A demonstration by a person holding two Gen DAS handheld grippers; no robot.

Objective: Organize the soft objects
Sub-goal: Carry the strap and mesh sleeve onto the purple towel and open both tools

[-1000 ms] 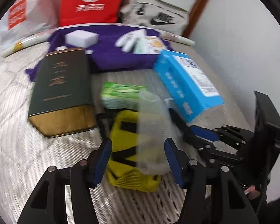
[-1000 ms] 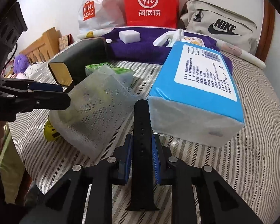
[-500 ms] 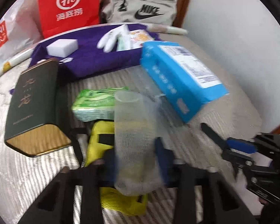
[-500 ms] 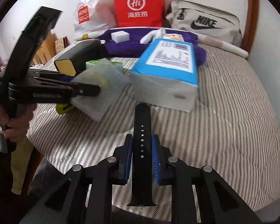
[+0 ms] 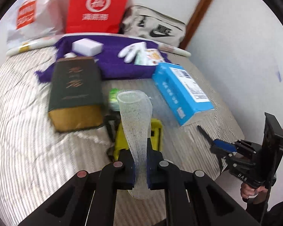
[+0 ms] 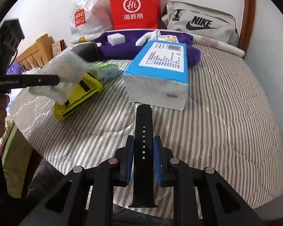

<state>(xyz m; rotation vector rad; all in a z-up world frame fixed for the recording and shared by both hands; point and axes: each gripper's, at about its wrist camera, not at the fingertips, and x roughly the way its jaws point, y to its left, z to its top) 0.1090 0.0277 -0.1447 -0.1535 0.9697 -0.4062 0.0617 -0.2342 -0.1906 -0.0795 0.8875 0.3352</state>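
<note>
- L gripper (image 5: 140,162): jaws have just been closing, now pinched tight on a white foam net (image 5: 136,124); net stands up between the pads and flares to an open mouth at the far end, lifted off the bed (image 5: 28,131).
- R gripper (image 6: 143,146): jaws narrow, clamped on a black strap (image 6: 143,131) w/ a row of holes; strap runs lengthwise between the pads, sticking out front and back.
- Just under the net: yellow pouch (image 6: 79,94) w/ black stripes, lying on the bed; green pack (image 6: 105,71) right behind it.
- Left of the net in the left view: dark green box (image 5: 75,86), gold end facing the camera.
- Right of it: blue tissue pack (image 6: 160,66), label up.
- Further back: purple cloth (image 5: 111,64) w/ white block (image 5: 86,46) and white glove (image 5: 132,50) on it.
- By the wall: red bag (image 6: 134,7), white plastic bag (image 6: 86,13), grey Nike bag (image 6: 201,24).
</note>
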